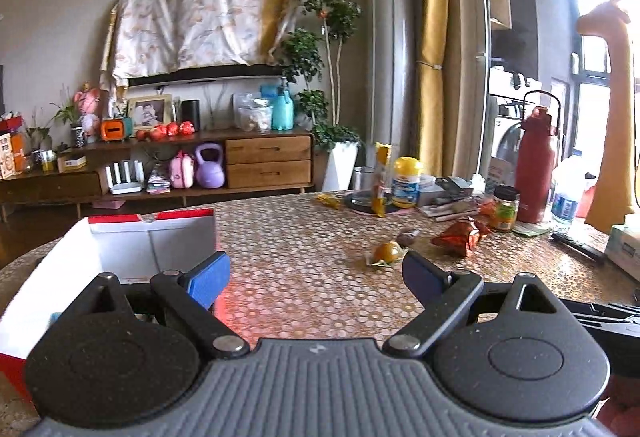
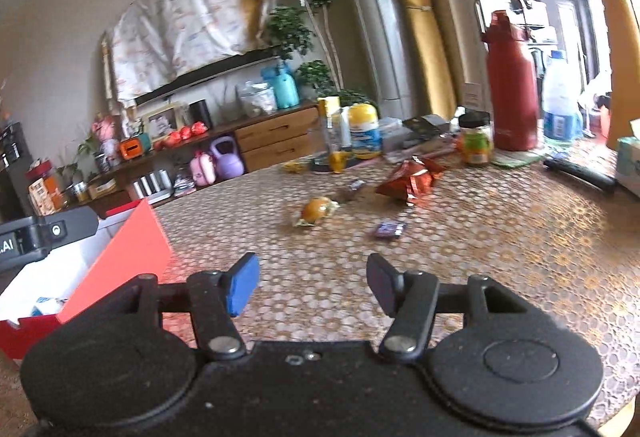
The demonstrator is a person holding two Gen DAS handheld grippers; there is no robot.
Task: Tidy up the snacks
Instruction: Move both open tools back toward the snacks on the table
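Observation:
A red box with a white inside point(image 1: 120, 237) stands at the table's near left, with a few small packets on its floor point(image 2: 46, 304). My left gripper point(image 1: 316, 277) is open and empty beside the box's right wall. My right gripper point(image 2: 312, 287) is open too, nothing between its blue pads, over bare table. Ahead lie a wrapped orange-yellow snack point(image 1: 386, 252) point(image 2: 316, 211), a small dark candy point(image 1: 408, 237) point(image 2: 352, 189), a red crinkled snack bag point(image 1: 460, 233) point(image 2: 412, 181) and a small purple packet point(image 2: 390, 229).
At the table's far side stand a tall yellow stick pack point(image 1: 382, 181), a yellow-lidded tub point(image 1: 406, 183), a small jar point(image 1: 505, 209), a red flask point(image 1: 536, 165) and a water bottle point(image 2: 560, 101). A black pen point(image 2: 580, 173) and a tissue box point(image 1: 626, 249) lie at right.

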